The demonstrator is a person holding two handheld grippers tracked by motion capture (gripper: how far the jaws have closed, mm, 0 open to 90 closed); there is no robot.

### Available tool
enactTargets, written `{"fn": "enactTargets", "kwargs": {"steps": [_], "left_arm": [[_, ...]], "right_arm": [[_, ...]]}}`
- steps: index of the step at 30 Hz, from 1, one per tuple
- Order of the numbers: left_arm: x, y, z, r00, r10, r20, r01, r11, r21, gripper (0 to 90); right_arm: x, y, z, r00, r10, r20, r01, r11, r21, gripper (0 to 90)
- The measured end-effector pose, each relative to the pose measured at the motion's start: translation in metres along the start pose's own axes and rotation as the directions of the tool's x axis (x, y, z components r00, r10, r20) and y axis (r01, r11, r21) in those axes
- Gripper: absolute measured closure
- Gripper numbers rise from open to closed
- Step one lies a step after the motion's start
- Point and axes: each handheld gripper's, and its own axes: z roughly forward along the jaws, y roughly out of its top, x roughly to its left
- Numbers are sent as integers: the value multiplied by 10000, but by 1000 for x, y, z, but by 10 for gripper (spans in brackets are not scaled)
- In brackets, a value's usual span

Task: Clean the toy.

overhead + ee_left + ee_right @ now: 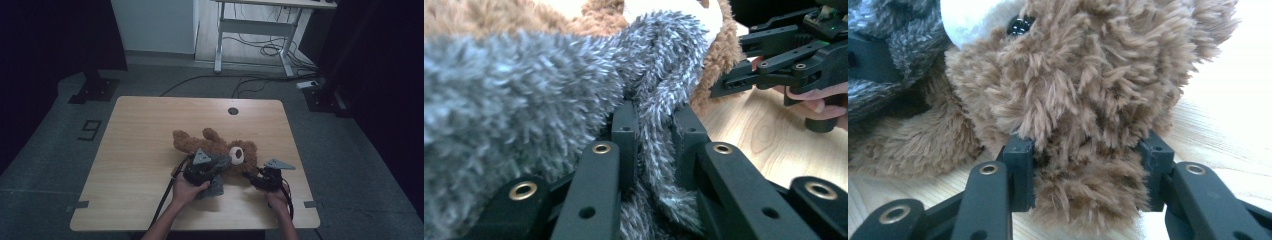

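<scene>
high view: fluffy brown plush teddy bear (215, 147) lying on pale wooden worktop (140, 160). left gripper (651, 145) jaws clamping fuzzy grey knitted scarf (524, 95); right gripper (1088, 165) jaws pinching the bear's head. scarf seemingly not yet fully dealt with.

A lab: dark curtains (55, 35), cabled floor (200, 80), numbered marker (90, 130), height-adjustable desk (260, 25)

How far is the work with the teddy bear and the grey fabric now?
Done: both grippers have a grip. The left gripper is shut on the grey fuzzy fabric; the right gripper clamps the brown teddy bear. In hand: fabric lies against the bear's body. Left: whatever follows; it cannot be told whether fabric goes on or off.
</scene>
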Motion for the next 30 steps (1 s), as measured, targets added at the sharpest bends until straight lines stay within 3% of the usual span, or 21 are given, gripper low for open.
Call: {"fn": "enactTargets", "kwargs": {"steps": [12, 19, 26, 30], "left_arm": [[3, -25, -2, 9996, 90, 274, -112, 9967, 808, 768], [12, -48, -11, 10000, -42, 30, 37, 9917, 1286, 766], [22, -64, -28, 9992, -238, -308, 278, 9901, 1373, 764], [22, -66, -39, 9992, -317, -257, 344, 9932, 1109, 764]], "right_arm": [[-3, -1, -1, 9998, 20, -202, -20, 10000, 8, 550], [-3, -1, -1, 9997, -3, -229, 3, 10000, 15, 551], [-3, -1, -1, 9997, -28, -247, 28, 10000, 9, 552], [-3, -1, -2, 9997, -43, -250, 43, 10000, 19, 552]]}}
